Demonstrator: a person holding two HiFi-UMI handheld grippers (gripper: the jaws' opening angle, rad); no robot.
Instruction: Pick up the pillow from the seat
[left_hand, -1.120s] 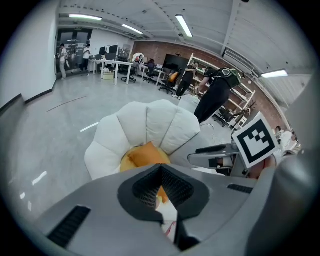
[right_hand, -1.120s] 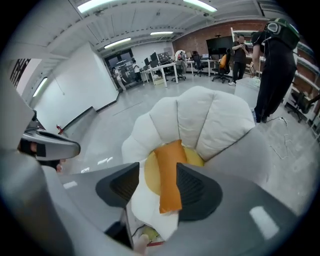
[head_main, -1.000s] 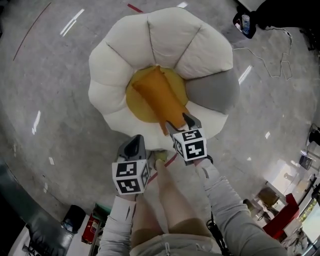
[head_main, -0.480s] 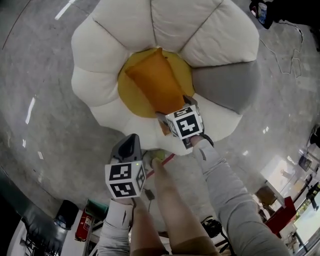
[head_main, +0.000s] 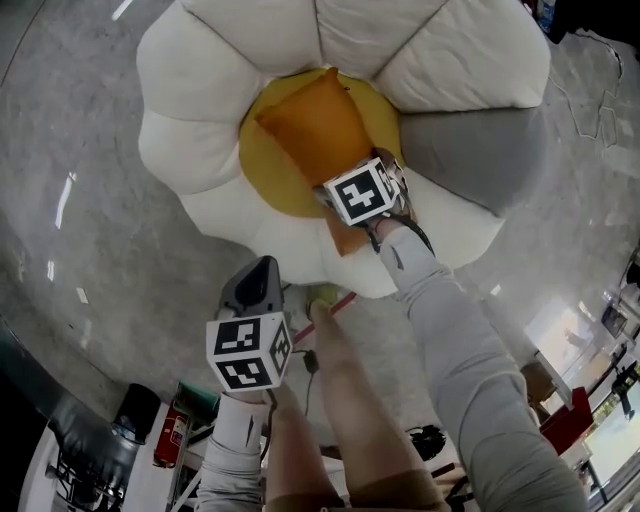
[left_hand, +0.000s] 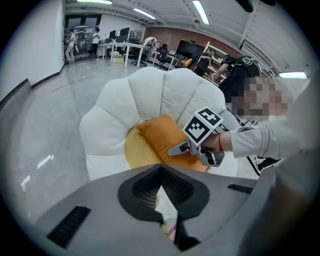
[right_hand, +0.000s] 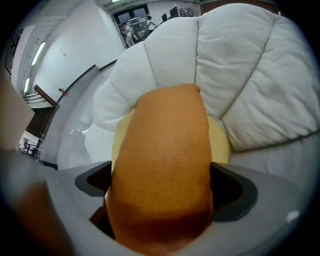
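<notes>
Orange pillow (head_main: 315, 125) lying on yellow centre of white petal-shaped seat (head_main: 190, 150).

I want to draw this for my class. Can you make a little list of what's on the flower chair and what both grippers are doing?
Seat: flower-shaped cushioned seat, white petals, one grey petal, yellow middle.
Pillow: orange fabric pillow, lying across the yellow middle.
Right gripper: around the pillow's near end, jaws opening, pillow between them.
Left gripper: held back from the seat, jaws together, nothing in them.
</notes>
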